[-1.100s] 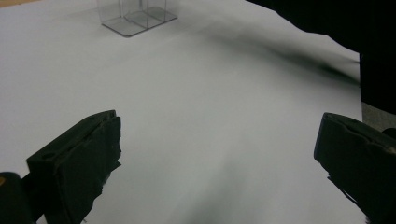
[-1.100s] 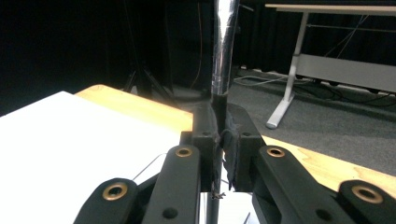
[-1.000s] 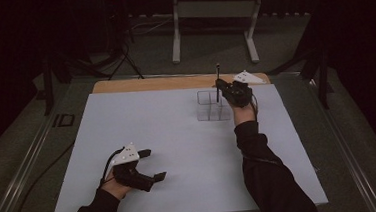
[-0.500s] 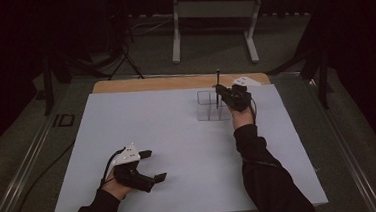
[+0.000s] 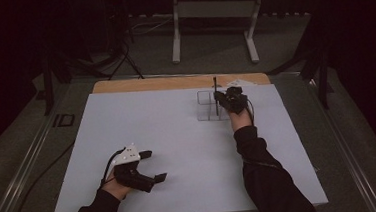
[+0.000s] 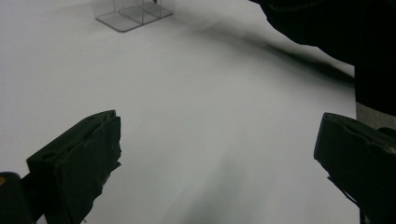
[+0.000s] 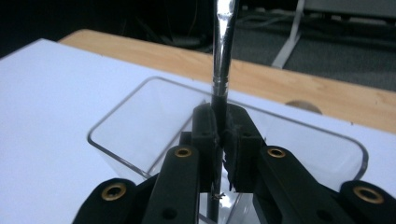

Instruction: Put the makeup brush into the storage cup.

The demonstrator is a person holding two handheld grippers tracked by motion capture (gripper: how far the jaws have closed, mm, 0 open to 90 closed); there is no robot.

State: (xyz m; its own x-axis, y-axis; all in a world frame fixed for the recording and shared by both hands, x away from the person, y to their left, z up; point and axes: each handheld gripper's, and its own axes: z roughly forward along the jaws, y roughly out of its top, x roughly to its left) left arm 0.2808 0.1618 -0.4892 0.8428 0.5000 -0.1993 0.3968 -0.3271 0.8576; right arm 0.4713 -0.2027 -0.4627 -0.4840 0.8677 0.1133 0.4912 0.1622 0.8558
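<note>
- At the far right of the worktop [image 5: 178, 136], the right tool [image 7: 219, 140] is clamping a thin dark rod [image 7: 223, 56], its jaws pinched tight on the shaft.
- The rod is standing upright, its long axis vertical, its lower end reaching down into the clear container [image 7: 140, 135] directly beneath the tool.
- Lowering straight down looks like the coming move; sideways drift would risk striking the container's wall.
- The left tool [image 5: 147, 166] is resting near the front edge, jaws spread wide and gripping nothing, well apart from the container.

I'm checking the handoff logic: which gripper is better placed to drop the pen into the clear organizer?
The right gripper. It is shut on the pen, held upright over the clear organizer. The left gripper rests open and empty near the table's front edge, far from it.
</note>
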